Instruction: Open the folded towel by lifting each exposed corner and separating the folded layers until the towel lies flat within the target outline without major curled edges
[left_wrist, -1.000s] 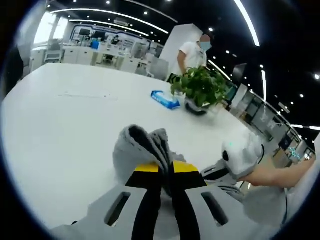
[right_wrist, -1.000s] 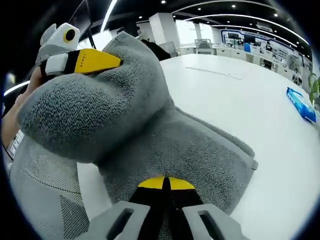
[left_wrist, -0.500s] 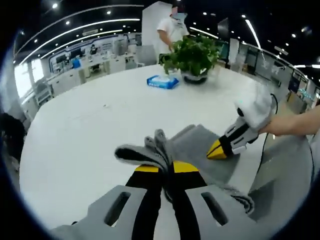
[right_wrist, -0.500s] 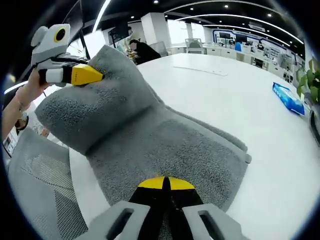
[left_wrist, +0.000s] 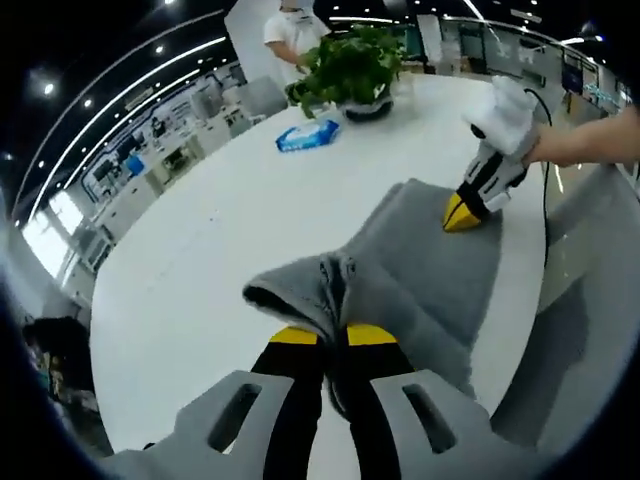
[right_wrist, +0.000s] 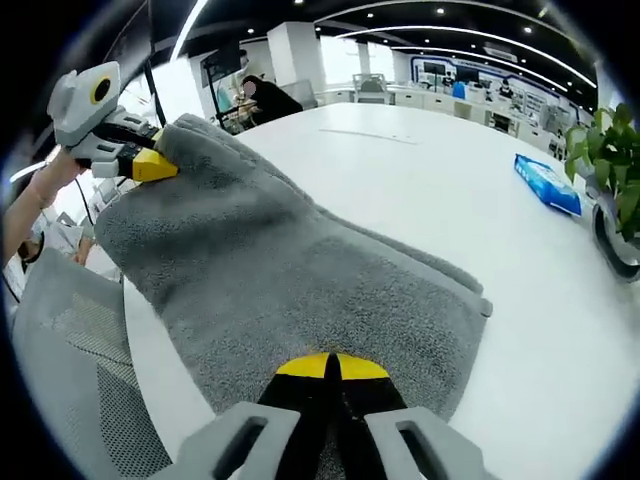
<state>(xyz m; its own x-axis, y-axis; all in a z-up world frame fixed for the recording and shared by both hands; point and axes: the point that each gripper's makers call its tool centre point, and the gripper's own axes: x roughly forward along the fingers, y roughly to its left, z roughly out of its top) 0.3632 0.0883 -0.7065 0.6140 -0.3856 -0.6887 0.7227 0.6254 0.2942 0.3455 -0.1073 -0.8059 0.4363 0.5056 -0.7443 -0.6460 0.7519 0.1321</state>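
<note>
The grey towel is stretched over the near edge of the white table, held at 2 corners: the right gripper pinches the near corner with its yellow-tipped jaws pressed together on the cloth, and the left gripper pinches the opposite corner, where the fabric bunches into a raised fold just above its closed jaws. In the left gripper view the right gripper sits at the far end of the cloth; in the right gripper view the left gripper holds its corner lifted off the surface. The main risk is the doubled layer along the far edge, which looks folded under and may stay folded if both corners are simply lowered. Uneven tension between the 2 grips could drag the towel off the table edge toward the grey mesh chair beside it. A pinch this shallow could also slip and let a corner curl back. No target outline is clearly visible on the table from either view, so misplacement is probably the hardest fault to catch. The blue wipes packet and potted plant stand well apart.
</note>
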